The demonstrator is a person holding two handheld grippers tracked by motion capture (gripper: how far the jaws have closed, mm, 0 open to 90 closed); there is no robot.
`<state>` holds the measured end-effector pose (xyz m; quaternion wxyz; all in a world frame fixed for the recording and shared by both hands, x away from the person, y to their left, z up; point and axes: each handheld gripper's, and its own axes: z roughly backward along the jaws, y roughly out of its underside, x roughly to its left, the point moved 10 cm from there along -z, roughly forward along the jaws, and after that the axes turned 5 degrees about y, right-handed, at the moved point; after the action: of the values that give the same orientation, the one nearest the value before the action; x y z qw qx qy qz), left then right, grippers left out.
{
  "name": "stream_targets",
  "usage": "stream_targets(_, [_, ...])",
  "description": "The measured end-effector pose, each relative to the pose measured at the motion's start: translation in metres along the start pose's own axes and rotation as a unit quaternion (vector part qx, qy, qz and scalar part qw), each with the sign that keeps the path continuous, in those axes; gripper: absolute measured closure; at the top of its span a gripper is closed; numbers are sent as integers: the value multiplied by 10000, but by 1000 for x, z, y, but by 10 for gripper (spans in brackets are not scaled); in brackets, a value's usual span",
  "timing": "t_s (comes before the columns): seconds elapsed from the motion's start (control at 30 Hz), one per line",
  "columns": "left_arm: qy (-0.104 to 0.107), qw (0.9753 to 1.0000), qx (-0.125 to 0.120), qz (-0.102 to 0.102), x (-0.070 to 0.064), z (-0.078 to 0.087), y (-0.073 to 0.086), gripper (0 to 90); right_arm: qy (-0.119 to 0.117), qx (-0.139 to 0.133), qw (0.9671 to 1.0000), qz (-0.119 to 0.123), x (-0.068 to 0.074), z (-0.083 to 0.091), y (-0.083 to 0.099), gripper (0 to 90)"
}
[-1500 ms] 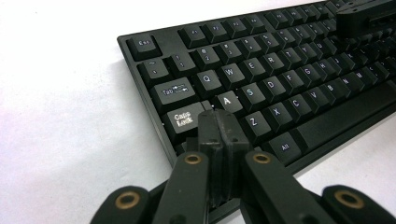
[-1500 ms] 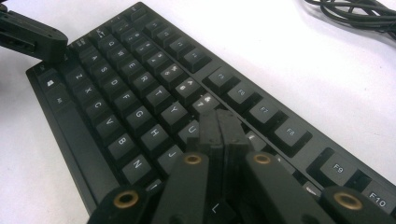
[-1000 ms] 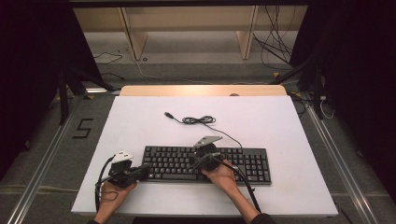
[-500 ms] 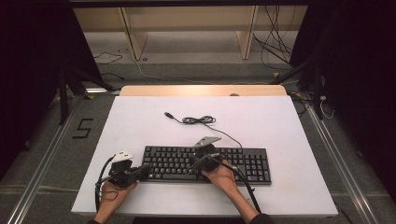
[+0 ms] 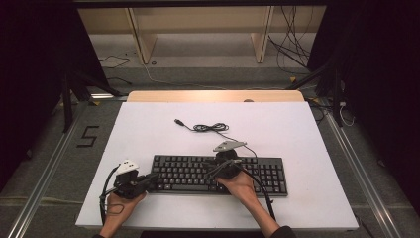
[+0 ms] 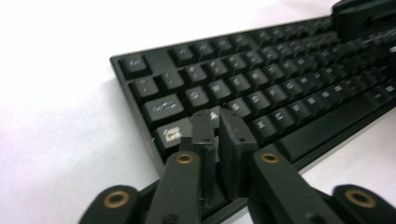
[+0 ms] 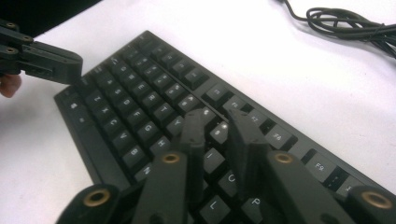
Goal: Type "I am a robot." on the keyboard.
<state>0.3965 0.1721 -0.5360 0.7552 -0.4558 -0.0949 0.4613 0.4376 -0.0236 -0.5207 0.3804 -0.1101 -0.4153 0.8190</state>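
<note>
The keyboard (image 5: 218,174) lay flat near the front of the white surface (image 5: 148,134), unmoved from a second earlier. The left gripper (image 6: 217,122) kept its fingers nearly closed over the left-end keys; the right gripper (image 7: 219,122), fingers slightly parted, hovered mid-board. With no visible shift, the key-pressing looked under way.

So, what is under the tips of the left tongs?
Under the left tongs lie keys at the left end of the black keyboard, beside Caps Lock. The key directly beneath the tips is covered.
</note>
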Motion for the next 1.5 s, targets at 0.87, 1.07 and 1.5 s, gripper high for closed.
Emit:
stream_targets(0.87, [562, 9954, -778, -9, -20, 11, -21, 341, -632, -180, 9978, 118, 37, 19, 1, 461])
stream_targets(1.07, [608, 9944, -859, -66, -22, 12, -23, 308, -661, -131, 9976, 174, 41, 19, 5, 477])
stream_targets(1.5, [621, 9931, -983, -110, -23, 15, -26, 273, -639, -52, 9974, 333, 48, 18, 14, 752])
